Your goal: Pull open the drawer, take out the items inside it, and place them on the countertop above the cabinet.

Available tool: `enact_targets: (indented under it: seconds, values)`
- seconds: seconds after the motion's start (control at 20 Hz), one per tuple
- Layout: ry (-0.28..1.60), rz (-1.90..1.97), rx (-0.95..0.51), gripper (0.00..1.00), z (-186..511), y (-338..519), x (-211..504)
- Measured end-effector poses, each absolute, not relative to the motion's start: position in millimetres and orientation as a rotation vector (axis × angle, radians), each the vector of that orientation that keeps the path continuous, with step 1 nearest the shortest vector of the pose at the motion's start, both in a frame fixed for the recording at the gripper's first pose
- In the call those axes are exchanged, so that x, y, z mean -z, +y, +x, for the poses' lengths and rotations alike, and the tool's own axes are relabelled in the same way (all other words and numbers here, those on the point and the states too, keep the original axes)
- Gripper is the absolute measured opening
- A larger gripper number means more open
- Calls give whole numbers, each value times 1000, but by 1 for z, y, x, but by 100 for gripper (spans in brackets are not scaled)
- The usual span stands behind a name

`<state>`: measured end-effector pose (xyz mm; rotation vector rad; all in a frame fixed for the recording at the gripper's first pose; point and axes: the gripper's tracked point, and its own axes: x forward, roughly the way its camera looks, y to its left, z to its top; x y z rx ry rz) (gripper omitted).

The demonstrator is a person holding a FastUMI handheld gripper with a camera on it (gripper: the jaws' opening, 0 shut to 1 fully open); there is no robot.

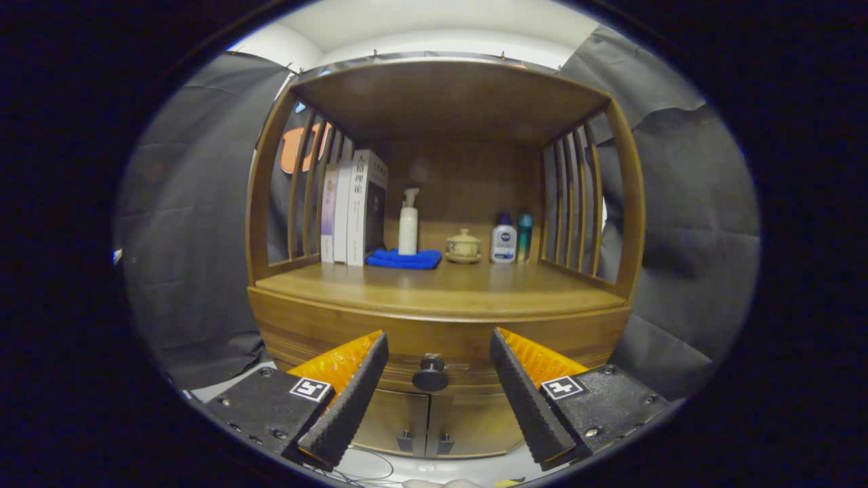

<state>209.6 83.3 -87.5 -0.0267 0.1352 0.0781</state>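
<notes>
Three books [352, 207] upright at left slats. Blue cloth [405, 259] just beside them, white pump bottle [408, 224] at its back edge. Lidded ceramic cup [464, 245] on saucer mid-shelf. White bottle [503, 240] touching teal bottle [525, 234] near right slats.

A wooden cabinet [434, 318] with a smooth, satin countertop [441, 285] stands ahead of the spread, ridged fingers of the gripper [439, 400]. Between them sits a matt dark drawer knob [430, 373]. Beyond lie a soft blue cloth [404, 259], a glossy plastic spray bottle [408, 224] and paper-covered books [352, 207].
</notes>
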Motion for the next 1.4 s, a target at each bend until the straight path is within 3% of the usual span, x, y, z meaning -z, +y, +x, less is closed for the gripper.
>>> enact_targets:
  seconds: [0.25,0.85,1.4]
  values:
    - [196,-45,-49,98,243,80,127]
    - [251,-24,-51,41,260,85,148]
    - [279,-17,-74,34,235,82,149]
